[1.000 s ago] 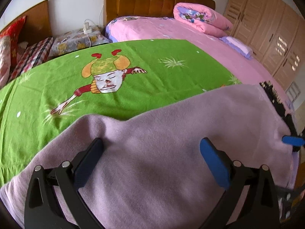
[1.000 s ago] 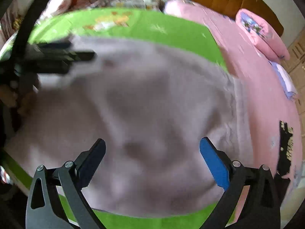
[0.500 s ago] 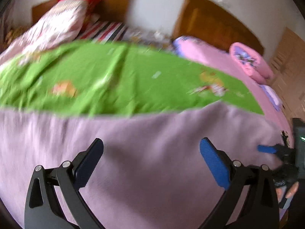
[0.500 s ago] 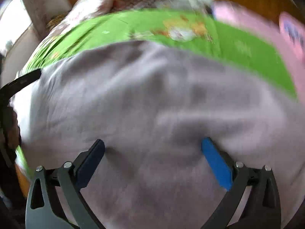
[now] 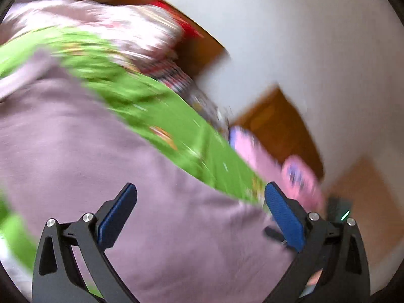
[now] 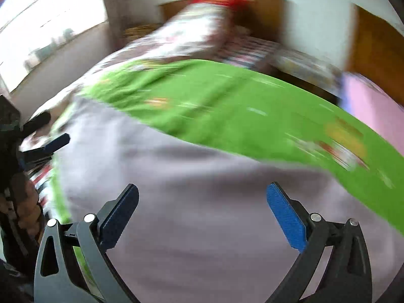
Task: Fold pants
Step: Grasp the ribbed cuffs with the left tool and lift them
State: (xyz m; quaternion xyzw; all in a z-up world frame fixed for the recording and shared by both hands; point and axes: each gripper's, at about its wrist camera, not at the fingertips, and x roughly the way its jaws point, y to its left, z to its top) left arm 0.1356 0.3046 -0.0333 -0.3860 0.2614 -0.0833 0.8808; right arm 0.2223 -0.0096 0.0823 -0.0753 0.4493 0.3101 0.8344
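The pale lilac pants point(image 5: 106, 166) lie spread flat on a green cartoon sheet point(image 5: 176, 131); they also fill the lower right wrist view point(image 6: 202, 202). My left gripper point(image 5: 199, 217) is open and empty above the pants, with the view tilted and blurred. My right gripper point(image 6: 202, 217) is open and empty above the pants. The left gripper's blue fingertip point(image 6: 56, 141) shows at the far left of the right wrist view, by the pants' left edge.
The green sheet point(image 6: 227, 111) covers the bed beyond the pants. A floral quilt point(image 6: 192, 30) and striped pillows lie near the wooden headboard point(image 6: 265, 10). A pink bed point(image 6: 373, 106) stands to the right. A bright window point(image 6: 45, 25) is at the left.
Both views have swung to the left and blurred; the left view has tilted sharply. Both grippers stay open over the pants.
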